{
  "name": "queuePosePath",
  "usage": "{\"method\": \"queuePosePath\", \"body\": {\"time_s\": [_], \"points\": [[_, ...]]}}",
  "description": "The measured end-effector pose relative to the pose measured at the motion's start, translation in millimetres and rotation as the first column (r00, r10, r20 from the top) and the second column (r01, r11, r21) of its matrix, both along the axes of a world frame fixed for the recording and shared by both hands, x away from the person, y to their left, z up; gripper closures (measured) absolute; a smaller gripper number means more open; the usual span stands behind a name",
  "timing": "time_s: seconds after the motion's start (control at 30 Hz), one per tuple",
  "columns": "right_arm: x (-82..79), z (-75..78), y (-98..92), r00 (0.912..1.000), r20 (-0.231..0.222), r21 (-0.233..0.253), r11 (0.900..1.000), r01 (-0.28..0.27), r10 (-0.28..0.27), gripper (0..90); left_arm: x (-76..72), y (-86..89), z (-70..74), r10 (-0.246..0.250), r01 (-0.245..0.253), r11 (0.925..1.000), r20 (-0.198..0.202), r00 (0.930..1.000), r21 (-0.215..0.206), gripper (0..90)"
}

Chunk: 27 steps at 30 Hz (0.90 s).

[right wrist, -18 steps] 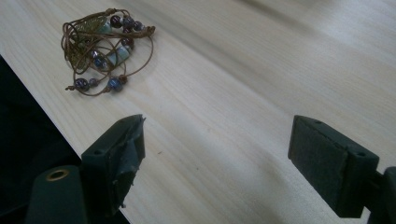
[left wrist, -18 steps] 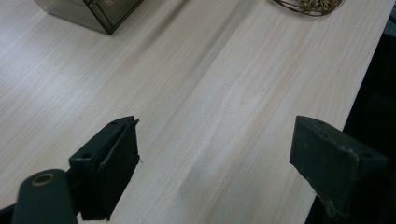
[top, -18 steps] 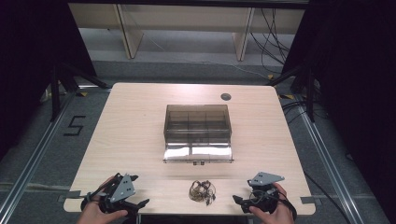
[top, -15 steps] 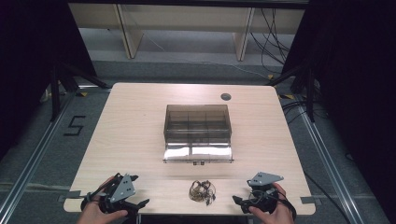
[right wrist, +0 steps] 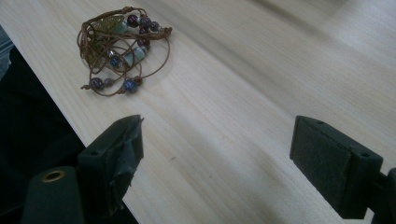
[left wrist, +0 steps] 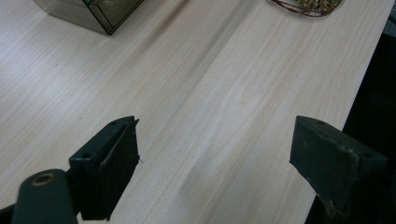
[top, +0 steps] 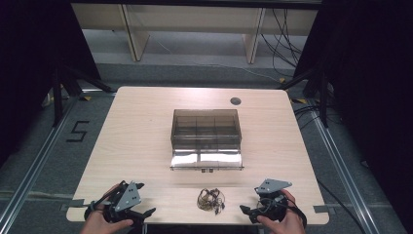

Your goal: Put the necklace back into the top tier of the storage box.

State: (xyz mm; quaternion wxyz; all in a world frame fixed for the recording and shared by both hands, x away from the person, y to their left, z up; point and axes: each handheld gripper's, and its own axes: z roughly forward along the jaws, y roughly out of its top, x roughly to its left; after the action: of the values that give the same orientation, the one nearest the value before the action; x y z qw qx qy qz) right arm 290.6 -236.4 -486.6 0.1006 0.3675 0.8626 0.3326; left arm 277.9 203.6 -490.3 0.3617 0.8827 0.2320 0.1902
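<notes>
Starting from the near table edge: left gripper (top: pixel 139 213) and right gripper (top: pixel 249 210) both low by that edge, jaws on each spread wide, nothing held between them. Judged barely begun, perhaps not begun at all: beaded cord bracelet (top: pixel 211 200) lying loose on the wooden table (top: pixel 136 126), untouched, midway between the two grippers. Probably still to do: closing on the bracelet, carrying it forward, setting it into the smoky clear organiser box (top: pixel 206 132) farther ahead of both sets of jaws, lid (top: pixel 206 160) folded down flat toward the near side.

Seen along the right gripper (right wrist: pixel 217 158): bracelet (right wrist: pixel 120 49) ahead and off toward the left jaw, close to the table edge, well apart from the pads; brown cord in tangled loops, dark blue, maroon and pale blue beads, detail lost from above. Seen along the left gripper (left wrist: pixel 215 163): bare wood grain between the jaws, a sliver of the bracelet (left wrist: pixel 306 4) far ahead beyond the right jaw, a corner of the box (left wrist: pixel 100 11) far ahead past the left jaw. Given from above and not from either gripper: compartments inside the box, apparently empty though too small to be sure, and a small round grommet (top: pixel 235 101) beyond it near the far edge.
</notes>
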Motion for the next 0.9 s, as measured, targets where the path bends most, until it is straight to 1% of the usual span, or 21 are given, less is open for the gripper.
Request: {"method": "queuePosePath", "body": {"time_s": [0.07, 0.1, 0.13, 0.17, 0.2, 0.23, 0.27, 0.3, 0.33, 0.4, 0.47, 0.5, 0.53, 0.57, 0.6, 0.67, 0.7, 0.77, 0.8, 0.87, 0.9], "points": [[0.2, 0.8, 1.1, 1.0, -0.001, -0.007, 1.0, -0.008, 0.008, 18.4, -0.1, 0.0, 0.0, 0.0, 0.0, 1.0, 0.0, 1.0, 0.0, 15.1], [0.1, -0.4, 2.5, 1.0, 0.009, 0.004, 1.0, -0.002, 0.002, 18.4, -0.2, 0.0, 0.0, -0.001, 0.001, 1.0, 0.0, 1.0, 0.0, 15.1], [0.4, 1.9, 2.4, 0.9998, -0.013, -0.014, 1.0, -0.013, 0.013, 18.4, -0.1, 0.0, 0.1, -0.001, 0.001, 1.0, 0.001, 1.0, 0.0, 15.1], [0.5, 1.2, 3.8, 1.0, -0.001, 0.001, 1.0, -0.01, 0.01, 18.4, 0.0, 0.1, 0.1, 0.0, 0.0, 1.0, 0.001, 1.0, 0.0, 15.1], [0.6, 2.3, 4.6, 0.9997, -0.015, -0.008, 1.0, -0.017, 0.017, 18.4, 0.0, 0.0, 0.1, 0.0, 0.0, 1.0, 0.0, 1.0, 0.0, 15.1], [1.5, 0.9, 5.9, 0.9997, 0.007, -0.007, 1.0, -0.022, 0.022, 18.4, 0.0, 0.0, 0.1, 0.0, 0.0, 1.0, 0.0, 1.0, 0.0, 15.1], [1.5, 2.1, 7.5, 0.9997, -0.008, 0.001, 1.0, -0.023, 0.023, 18.4, -0.2, -0.2, 0.0, -0.001, 0.001, 1.0, 0.0, 1.0, -0.001, 15.1], [2.2, 2.0, 8.5, 0.9994, 0.01, -0.009, 0.999, -0.033, 0.034, 18.4, -0.1, -0.2, -0.1, -0.002, 0.002, 1.0, -0.001, 1.0, 0.0, 15.1], [2.8, 2.2, 10.2, 0.9992, 0.013, -0.008, 0.999, -0.039, 0.039, 18.4, -0.1, -0.2, 0.0, -0.002, 0.002, 1.0, -0.002, 1.0, 0.002, 15.1], [3.6, 3.6, 13.1, 0.9987, 0.013, -0.012, 0.999, -0.049, 0.05, 18.4, -0.1, -0.3, -0.2, -0.001, 0.001, 1.0, -0.002, 1.0, 0.0, 15.1], [4.2, 5.8, 15.9, 0.998, -0.001, -0.025, 0.998, -0.063, 0.063, 18.4, 0.0, -0.2, -0.1, -0.001, 0.001, 1.0, 0.0, 1.0, 0.0, 15.1], [4.6, 4.6, 18.2, 0.9977, 0.012, -0.021, 0.998, -0.067, 0.067, 18.4, 0.1, -0.2, -0.1, -0.001, 0.001, 1.0, 0.0, 1.0, 0.0, 15.1], [4.7, 5.4, 20.0, 0.9973, -0.005, -0.03, 0.997, -0.073, 0.073, 18.4, 0.2, -0.1, -0.2, -0.001, 0.001, 1.0, 0.0, 1.0, 0.002, 15.1], [4.9, 3.5, 23.0, 0.9973, 0.007, -0.022, 0.997, -0.073, 0.073, 18.4, 0.1, -0.2, -0.3, -0.001, 0.001, 1.0, -0.002, 1.0, 0.002, 15.1], [5.8, 4.6, 24.4, 0.9947, -0.003, -0.039, 0.994, -0.103, 0.103, 18.5, 0.1, -0.2, -0.3, -0.001, 0.001, 1.0, -0.002, 1.0, 0.002, 15.1], [6.3, 3.9, 27.3, 0.9935, 0.003, -0.038, 0.993, -0.113, 0.114, 18.5, -0.1, -0.5, -0.6, -0.002, 0.002, 1.0, -0.004, 1.0, 0.001, 15.1], [6.8, 4.8, 31.7, 0.9925, -0.002, -0.041, 0.992, -0.122, 0.122, 18.4, 0.0, -0.5, 0.1, 0.0, 0.0, 0.9999, -0.007, 1.0, 0.014, 15.1], [6.8, 5.2, 33.5, 0.9927, -0.001, -0.042, 0.992, -0.12, 0.12, 18.4, -0.1, -0.5, 0.2, 0.0, 0.0, 0.9998, -0.007, 1.0, 0.018, 15.1], [7.9, 6.3, 37.6, 0.9903, 0.011, -0.042, 0.989, -0.138, 0.139, 18.3, 0.0, -0.5, 0.2, -0.001, 0.001, 0.9999, -0.007, 1.0, 0.015, 15.1], [8.2, 9.0, 41.0, 0.9883, -0.002, -0.05, 0.987, -0.152, 0.152, 18.2, 0.1, -0.5, 0.2, 0.0, 0.0, 0.9999, -0.007, 1.0, 0.016, 15.1], [8.6, 8.9, 43.2, 0.9882, 0.011, -0.048, 0.987, -0.152, 0.153, 18.1, 0.2, -0.4, 0.2, 0.001, -0.001, 0.9999, -0.007, 1.0, 0.017, 15.1]]}}
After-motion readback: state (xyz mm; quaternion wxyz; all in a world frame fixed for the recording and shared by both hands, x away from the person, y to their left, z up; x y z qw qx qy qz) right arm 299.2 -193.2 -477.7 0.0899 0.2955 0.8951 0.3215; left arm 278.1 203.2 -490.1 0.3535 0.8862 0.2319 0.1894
